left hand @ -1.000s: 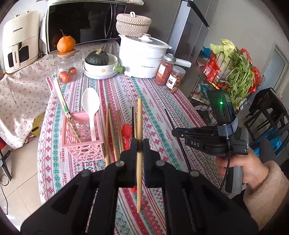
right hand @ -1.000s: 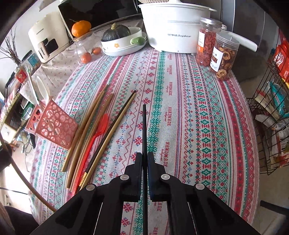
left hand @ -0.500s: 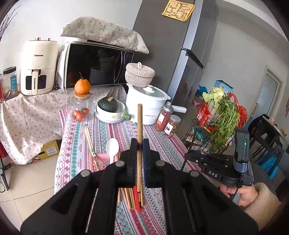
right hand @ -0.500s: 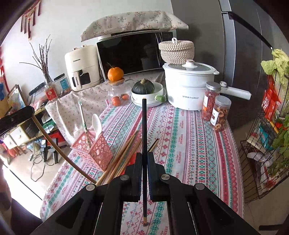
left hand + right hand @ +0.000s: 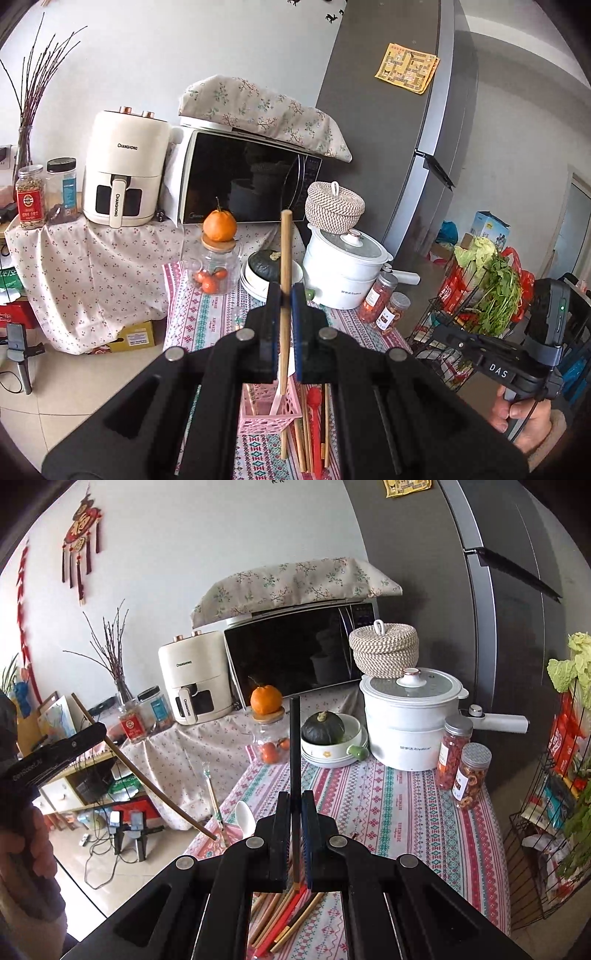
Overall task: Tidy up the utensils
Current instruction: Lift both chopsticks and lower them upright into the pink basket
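My left gripper (image 5: 286,295) is shut on a wooden chopstick (image 5: 285,258), held upright with its lower end over the pink utensil basket (image 5: 267,415). My right gripper (image 5: 295,803) is shut on a black chopstick (image 5: 294,738), also upright, above the table. Several wooden chopsticks and a red spoon (image 5: 314,417) lie on the patterned cloth to the right of the basket; they also show in the right wrist view (image 5: 280,919). A white spoon (image 5: 245,818) and a chopstick pair (image 5: 213,797) stand in the basket. The left gripper with its chopstick (image 5: 147,775) shows at the left of the right wrist view.
At the table's far end stand a white pot (image 5: 410,723), two jars (image 5: 461,764), a bowl with a squash (image 5: 325,734) and a glass jar with an orange on top (image 5: 267,734). A wire rack with vegetables (image 5: 480,295) stands at the right. Microwave and air fryer sit behind.
Both grippers have lifted and tilted up from the table, each carrying its chopstick upright. The left one's chopstick has come over the pink basket.
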Action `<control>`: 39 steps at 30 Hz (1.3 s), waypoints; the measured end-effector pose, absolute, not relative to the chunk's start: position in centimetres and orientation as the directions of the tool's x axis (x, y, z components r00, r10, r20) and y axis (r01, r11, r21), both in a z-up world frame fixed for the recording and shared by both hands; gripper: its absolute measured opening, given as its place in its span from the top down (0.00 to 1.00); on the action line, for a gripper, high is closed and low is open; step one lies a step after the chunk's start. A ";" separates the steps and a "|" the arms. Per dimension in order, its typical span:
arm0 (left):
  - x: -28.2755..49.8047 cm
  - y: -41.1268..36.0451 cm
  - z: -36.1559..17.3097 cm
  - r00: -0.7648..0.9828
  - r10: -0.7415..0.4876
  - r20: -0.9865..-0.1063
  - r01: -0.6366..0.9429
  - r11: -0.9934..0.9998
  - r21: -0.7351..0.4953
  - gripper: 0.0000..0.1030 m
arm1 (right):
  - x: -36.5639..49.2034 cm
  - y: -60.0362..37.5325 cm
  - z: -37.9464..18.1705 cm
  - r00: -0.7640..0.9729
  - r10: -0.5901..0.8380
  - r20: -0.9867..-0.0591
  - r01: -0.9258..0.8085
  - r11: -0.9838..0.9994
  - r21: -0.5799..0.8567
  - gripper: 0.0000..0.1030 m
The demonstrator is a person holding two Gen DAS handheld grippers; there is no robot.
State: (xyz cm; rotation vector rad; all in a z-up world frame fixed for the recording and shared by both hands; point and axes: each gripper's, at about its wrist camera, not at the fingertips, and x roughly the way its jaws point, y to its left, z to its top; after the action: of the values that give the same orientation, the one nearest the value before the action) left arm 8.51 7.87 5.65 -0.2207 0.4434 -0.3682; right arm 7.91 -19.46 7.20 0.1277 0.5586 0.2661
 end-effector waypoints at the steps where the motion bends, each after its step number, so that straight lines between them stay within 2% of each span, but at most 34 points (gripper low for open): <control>1: 8.9 7.9 5.2 0.837 -0.384 -0.391 0.288 0.915 -0.282 0.94 | 7.9 -19.3 7.3 0.816 0.288 -0.500 -0.219 0.956 0.194 0.95; 12: 12.0 7.3 0.7 0.771 -0.344 -0.535 0.228 0.935 -0.273 0.94 | 8.1 -16.5 9.8 0.821 0.369 -0.436 -0.292 0.927 0.236 0.95; 17: 13.5 7.0 -1.2 0.694 -0.378 -0.613 0.223 0.922 -0.316 0.94 | 9.4 -13.7 9.9 0.792 0.398 -0.462 -0.334 0.917 0.217 0.95; 21: 14.0 6.7 -2.0 0.668 -0.389 -0.635 0.226 0.918 -0.325 0.93 | 11.2 -11.8 9.0 0.770 0.383 -0.510 -0.333 0.923 0.191 0.95; 23: 14.1 6.7 -2.1 0.661 -0.389 -0.641 0.227 0.919 -0.324 0.85 | 12.0 -11.0 8.5 0.757 0.371 -0.539 -0.332 0.927 0.172 0.95; 25: 13.9 7.1 -1.9 0.669 -0.372 -0.643 0.197 0.923 -0.330 0.67 | 12.9 -10.1 8.0 0.734 0.355 -0.579 -0.332 0.931 0.150 0.95; 27: 13.6 7.7 -1.8 0.666 -0.365 -0.650 0.166 0.923 -0.348 0.59 | 13.7 -9.3 7.3 0.707 0.337 -0.622 -0.332 0.934 0.129 0.95; 32: 13.1 8.7 -1.9 0.636 -0.340 -0.692 0.119 0.930 -0.347 0.52 | 15.8 -7.3 5.1 0.641 0.292 -0.710 -0.331 0.939 0.087 0.94; 39: 12.4 9.9 -2.7 0.617 -0.321 -0.719 0.081 0.934 -0.348 0.48 | 18.0 -6.1 2.4 0.590 0.267 -0.762 -0.312 0.946 0.090 0.94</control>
State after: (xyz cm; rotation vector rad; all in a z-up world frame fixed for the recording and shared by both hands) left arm 12.40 9.94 -2.75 -0.2950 0.8790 -0.2350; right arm 18.04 -6.05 2.44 -0.0554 0.8780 0.3368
